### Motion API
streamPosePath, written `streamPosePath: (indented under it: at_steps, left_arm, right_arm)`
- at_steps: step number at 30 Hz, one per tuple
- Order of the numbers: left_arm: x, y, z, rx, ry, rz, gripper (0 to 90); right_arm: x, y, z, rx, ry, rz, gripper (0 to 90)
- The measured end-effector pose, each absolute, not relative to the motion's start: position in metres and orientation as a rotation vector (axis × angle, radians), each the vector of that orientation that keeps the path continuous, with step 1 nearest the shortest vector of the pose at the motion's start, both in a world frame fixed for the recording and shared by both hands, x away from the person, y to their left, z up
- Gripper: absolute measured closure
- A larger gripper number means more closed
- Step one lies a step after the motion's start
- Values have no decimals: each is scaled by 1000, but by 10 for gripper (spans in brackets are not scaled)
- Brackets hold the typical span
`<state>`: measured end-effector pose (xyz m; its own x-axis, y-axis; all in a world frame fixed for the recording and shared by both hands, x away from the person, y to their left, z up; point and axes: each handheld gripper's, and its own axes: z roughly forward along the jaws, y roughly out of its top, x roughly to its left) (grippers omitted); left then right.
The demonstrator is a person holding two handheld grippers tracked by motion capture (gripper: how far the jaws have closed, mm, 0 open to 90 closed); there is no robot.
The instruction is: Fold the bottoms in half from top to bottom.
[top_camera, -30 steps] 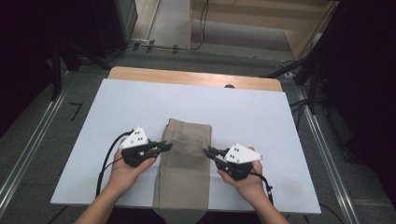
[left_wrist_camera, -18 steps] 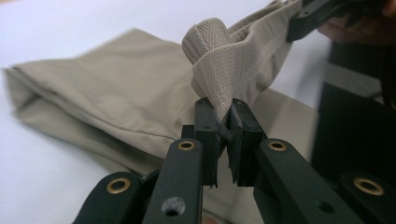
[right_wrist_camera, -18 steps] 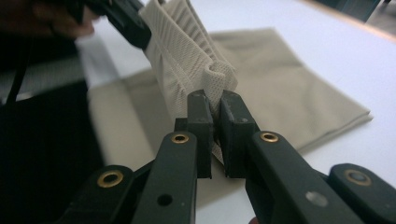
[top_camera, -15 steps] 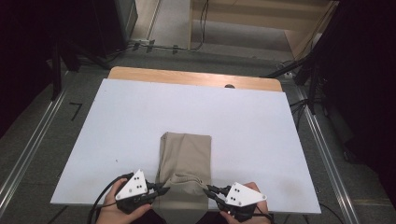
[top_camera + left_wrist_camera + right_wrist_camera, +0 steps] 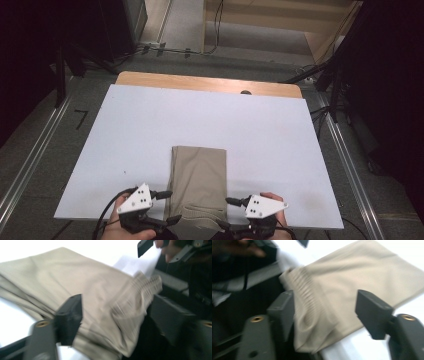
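At the table's (image 5: 150,120) near edge I see my left gripper (image 5: 166,206) with jaws just opened, released, the folded beige trousers (image 5: 199,180) lying loose between its fingers (image 5: 68,317), and my right gripper (image 5: 229,214) likewise released around the waistband.

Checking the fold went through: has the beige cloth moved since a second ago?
Yes. The cloth has been folded toward the table's near edge; its far edge now lies nearer the person.

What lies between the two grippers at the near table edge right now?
The ribbed near end of the folded beige garment lies between the left gripper and right gripper, seen in the high view. Both jaws have just opened, off the cloth.
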<state>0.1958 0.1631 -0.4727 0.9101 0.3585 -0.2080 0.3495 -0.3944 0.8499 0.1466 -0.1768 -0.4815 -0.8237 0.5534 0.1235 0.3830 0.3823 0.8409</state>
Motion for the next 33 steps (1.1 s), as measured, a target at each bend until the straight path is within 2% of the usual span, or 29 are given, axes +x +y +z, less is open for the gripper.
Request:
streamPosePath:
  at_steps: [1,3,5,6,9,11,17,18,19,21,26,27,29,33]
  left_arm:
    - [201,163,-470,2001,516,11,156]
    - [212,161,-467,2009,510,27,112]
    - [228,159,-465,2007,506,2,18]
    - [236,157,-465,2009,510,5,0]
    - [261,151,-466,2021,556,24,0]
    - [279,147,-468,2018,578,20,0]
    - [328,139,-478,2026,685,12,0]
    - [334,139,-481,2034,700,13,0]
    - [340,139,-483,2047,716,16,14]
    - [349,138,-487,2073,775,51,140]
    - [360,136,-495,2125,850,67,373]
    - [361,137,-496,2130,855,68,401]
    - [362,137,-498,2154,864,61,458]
    - [362,139,-502,2172,873,52,508]
  right_arm:
    - [152,-178,-479,867,2439,1429,236]
    - [164,-182,-474,923,2391,1429,196]
    - [179,-185,-471,977,2372,1443,150]
    - [187,-187,-471,998,2372,1444,121]
    - [211,-189,-471,1063,2376,1442,71]
    - [227,-188,-473,1105,2363,1405,4]
    - [278,-188,-491,1222,2349,1306,10]
    - [285,-189,-495,1241,2355,1291,46]
    - [292,-189,-498,1247,2354,1287,73]
    - [302,-190,-502,1283,2342,1279,183]
    - [319,-186,-508,1305,2366,1216,334]
    - [321,-185,-510,1307,2372,1194,381]
    - [325,-182,-513,1302,2403,1156,404]
    - [327,-177,-517,1291,2378,1113,475]
